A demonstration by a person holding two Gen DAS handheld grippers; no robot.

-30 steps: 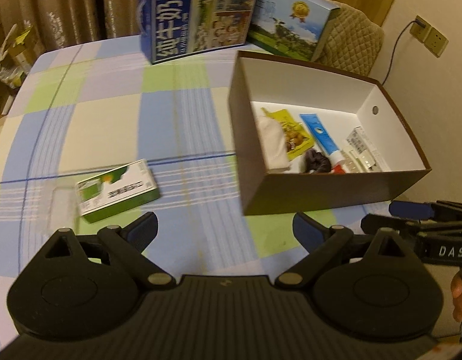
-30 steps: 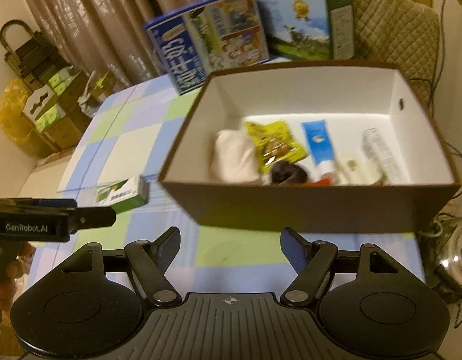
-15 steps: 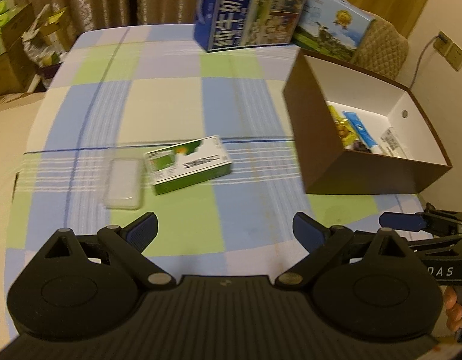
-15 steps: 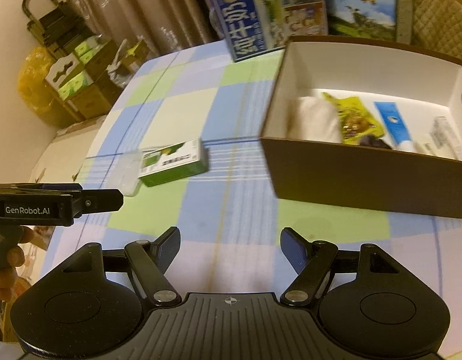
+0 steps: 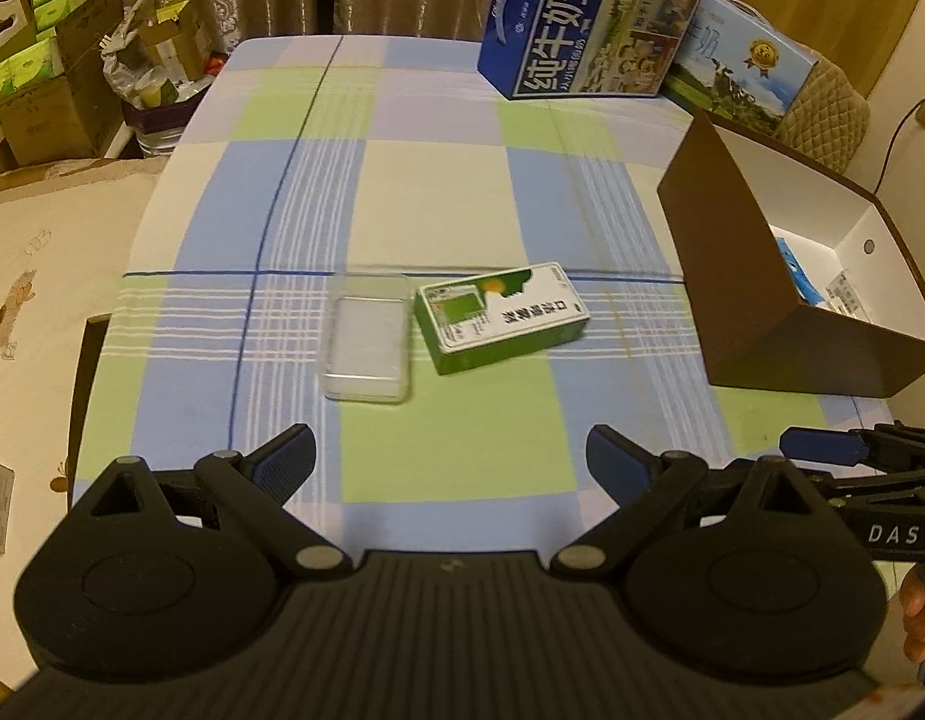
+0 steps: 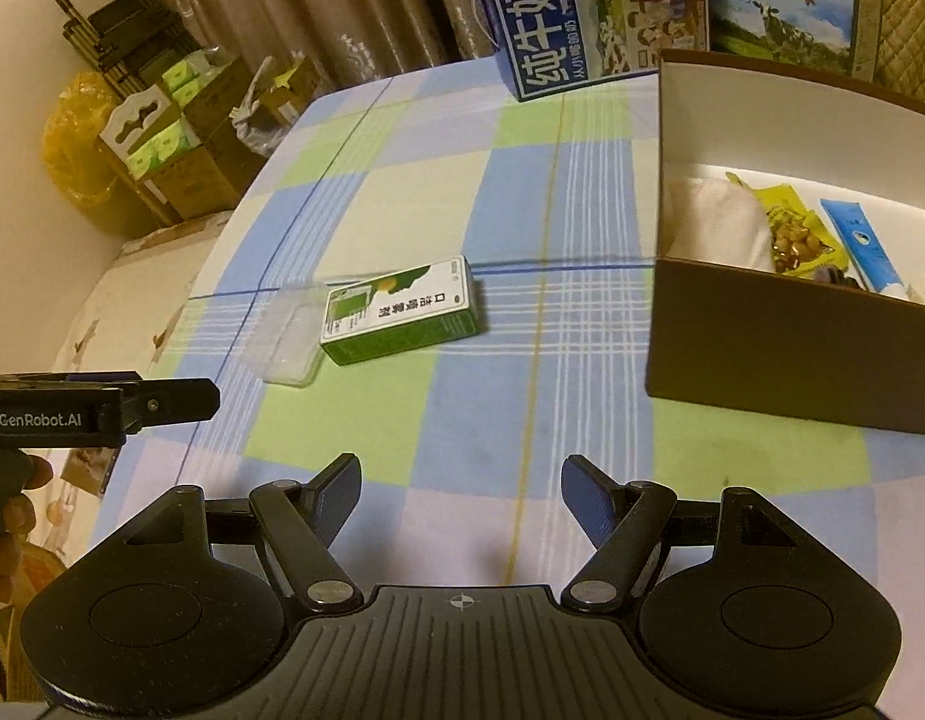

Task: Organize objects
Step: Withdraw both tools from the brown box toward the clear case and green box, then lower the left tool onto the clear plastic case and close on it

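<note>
A green and white carton (image 5: 503, 317) (image 6: 402, 312) lies flat mid-table, with a clear plastic case (image 5: 368, 337) (image 6: 290, 343) touching its left end. The brown box (image 5: 756, 324) (image 6: 780, 348) with a white inside stands to the right; it holds a white cloth (image 6: 714, 222), a yellow snack packet (image 6: 789, 228) and a blue tube (image 6: 858, 246). My left gripper (image 5: 449, 462) is open and empty, short of the carton and case. My right gripper (image 6: 461, 487) is open too, nearer the table's front edge, with nothing between its fingers.
Two milk cartons (image 5: 588, 24) (image 5: 744, 72) stand at the table's far edge beside a quilted chair back (image 5: 828, 114). Cardboard boxes and bags (image 5: 48, 78) crowd the floor to the left. A checked cloth (image 5: 432, 192) covers the table.
Both views have swung left, away from the brown box. The carton and clear case have come toward the centre of view; both grippers stay open.
</note>
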